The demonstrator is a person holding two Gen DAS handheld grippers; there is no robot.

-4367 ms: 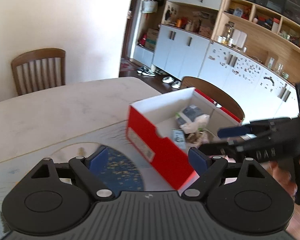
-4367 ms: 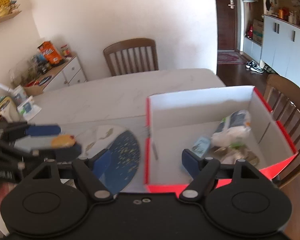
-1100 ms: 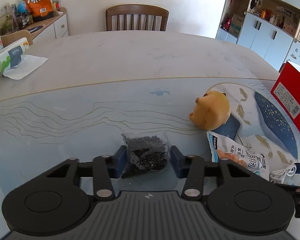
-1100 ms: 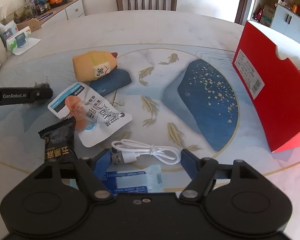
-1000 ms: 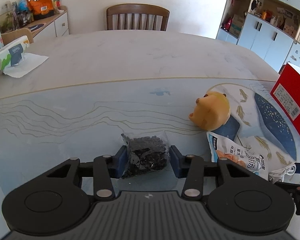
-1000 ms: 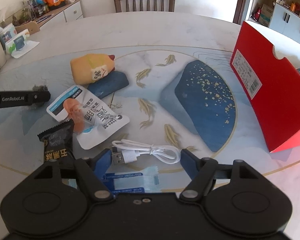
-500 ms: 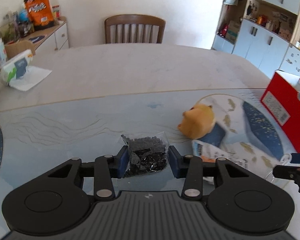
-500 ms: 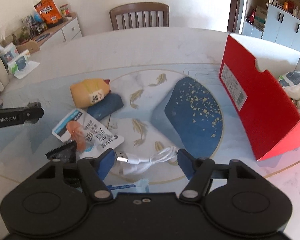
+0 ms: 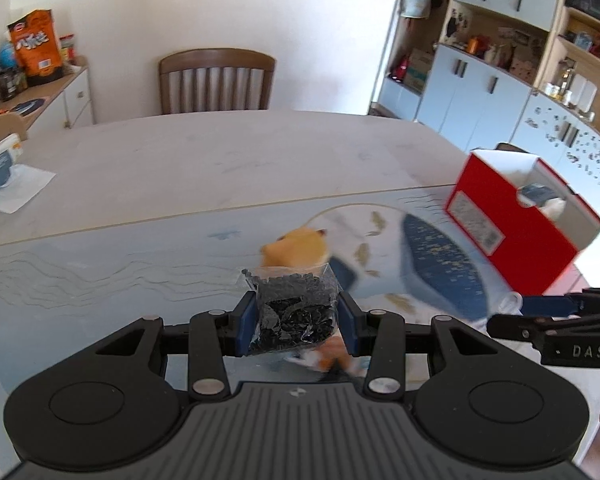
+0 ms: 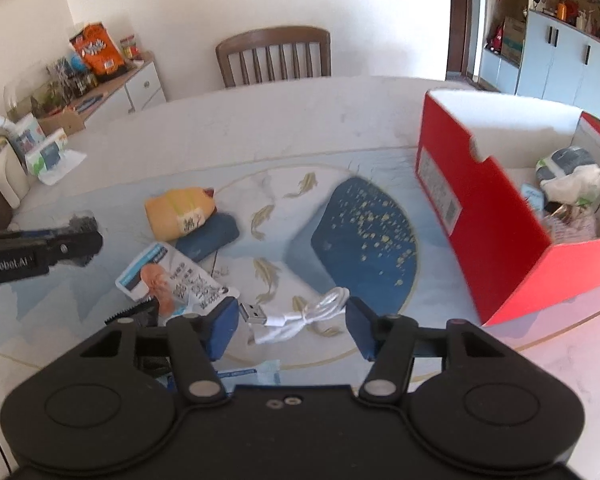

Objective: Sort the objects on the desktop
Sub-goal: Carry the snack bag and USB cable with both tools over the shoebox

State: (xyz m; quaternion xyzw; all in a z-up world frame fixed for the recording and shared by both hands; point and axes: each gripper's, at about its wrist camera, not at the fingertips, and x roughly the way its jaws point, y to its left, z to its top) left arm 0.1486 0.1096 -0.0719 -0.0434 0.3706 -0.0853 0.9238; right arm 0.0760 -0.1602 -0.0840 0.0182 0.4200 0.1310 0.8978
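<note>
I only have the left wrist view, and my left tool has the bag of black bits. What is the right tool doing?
Observer: The right tool is closed on the white USB cable, which runs from pad to pad.
Operator: What is inside the red box?
Observer: The red box holds a grey-and-white bundle with a pinkish packet in front of it. Its wall hides the rest of the floor.
Operator: What lies close to the right tool that I can't see?
Observer: A black snack packet lies by its left finger. A blue-and-white sachet lies under the tool.
</note>
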